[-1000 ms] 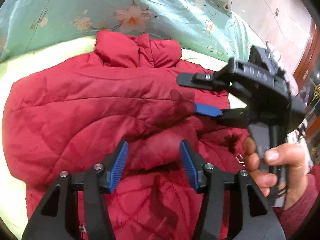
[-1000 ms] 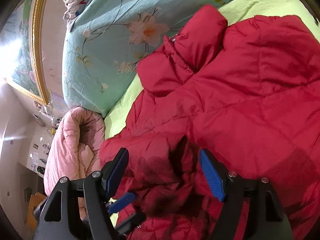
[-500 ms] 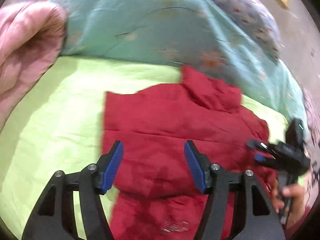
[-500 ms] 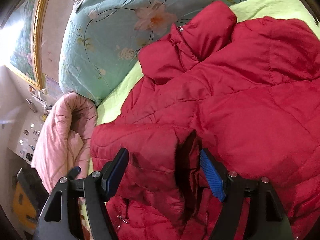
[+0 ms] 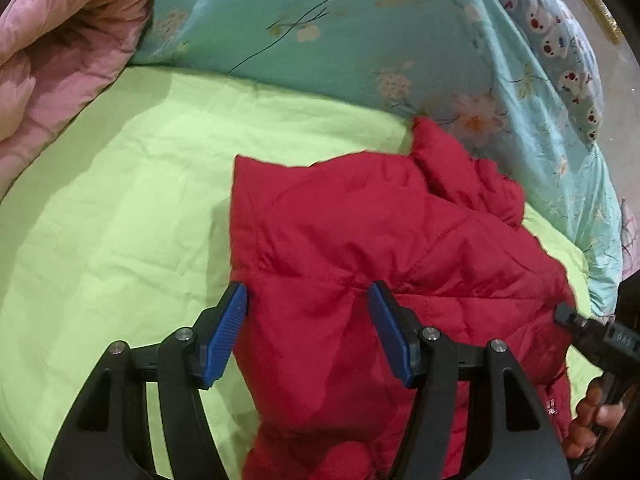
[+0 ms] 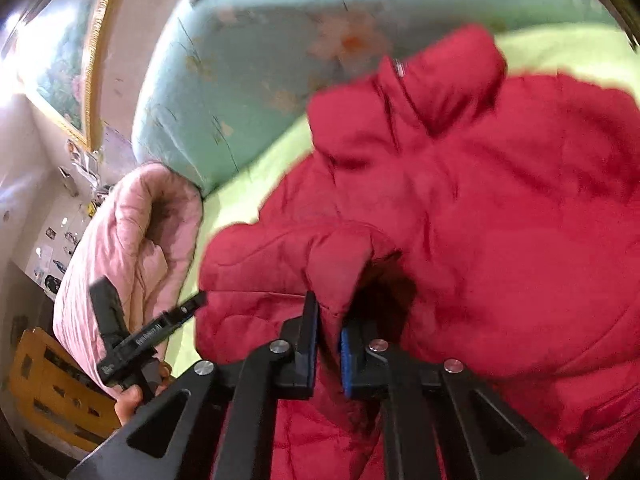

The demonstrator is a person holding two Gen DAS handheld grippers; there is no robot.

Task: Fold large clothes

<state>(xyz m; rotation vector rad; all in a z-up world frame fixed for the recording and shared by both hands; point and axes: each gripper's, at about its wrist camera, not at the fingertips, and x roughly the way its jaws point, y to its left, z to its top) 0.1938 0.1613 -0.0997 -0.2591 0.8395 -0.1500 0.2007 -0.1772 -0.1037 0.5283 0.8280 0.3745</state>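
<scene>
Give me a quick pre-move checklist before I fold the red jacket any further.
1. Right hand-held gripper clamped on a fold of the red jacket: ok.
2. Left hand-held gripper gripping fabric: not ok, jaws stand apart around the jacket edge.
3. Green sheet left of the jacket bare for laying: ok.
4. Collar lying flat: not ok, bunched.
5. Jacket hem: cannot tell, out of view.

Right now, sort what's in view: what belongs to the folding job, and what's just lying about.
Job: red padded jacket; right gripper, shut on a jacket fold; left gripper, open over it.

Lying about: floral teal quilt; pink quilt; green sheet.
</scene>
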